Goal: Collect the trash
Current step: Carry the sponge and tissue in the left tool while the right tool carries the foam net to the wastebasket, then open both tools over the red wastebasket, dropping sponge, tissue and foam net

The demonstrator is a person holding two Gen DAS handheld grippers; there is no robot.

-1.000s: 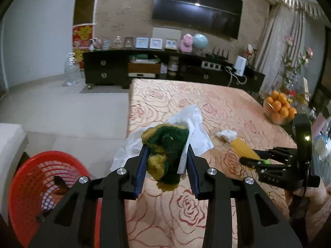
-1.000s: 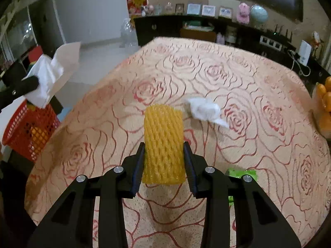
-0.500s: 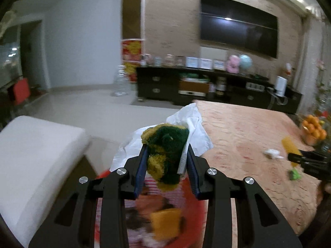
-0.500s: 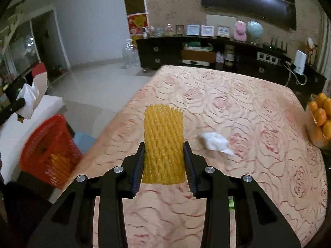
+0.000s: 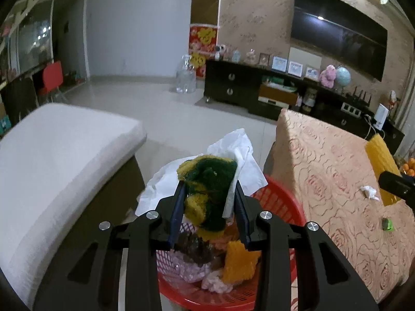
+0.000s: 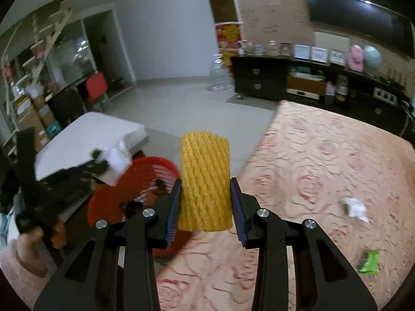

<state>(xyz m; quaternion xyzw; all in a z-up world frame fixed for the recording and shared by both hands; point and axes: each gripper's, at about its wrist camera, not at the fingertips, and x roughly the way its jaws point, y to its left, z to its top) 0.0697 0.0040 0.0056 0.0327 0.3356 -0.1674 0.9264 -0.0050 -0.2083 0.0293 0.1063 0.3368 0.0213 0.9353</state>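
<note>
My left gripper [image 5: 208, 194] is shut on a green and yellow scrubber wad [image 5: 207, 181] with a white tissue [image 5: 233, 150], held above the red basket [image 5: 280, 197], which holds several pieces of trash. My right gripper [image 6: 205, 194] is shut on a yellow foam fruit net [image 6: 205, 178], above the table's left edge, right of the red basket [image 6: 145, 178]. The net also shows in the left wrist view [image 5: 380, 165]. On the rose-patterned tablecloth [image 6: 324, 155] lie a crumpled white tissue [image 6: 355, 207] and a green wrapper [image 6: 368, 259].
A white cushioned seat [image 5: 52, 160] stands left of the basket. A black TV cabinet [image 5: 259, 88] with frames and toys runs along the far wall. A big water bottle [image 5: 185, 77] stands on the tiled floor. Oranges [image 5: 408, 168] sit at the table's far right.
My left gripper has swung left off the table with the scrubber and tissue and now hangs over the red basket. My right gripper has moved left toward the table edge with the net.
</note>
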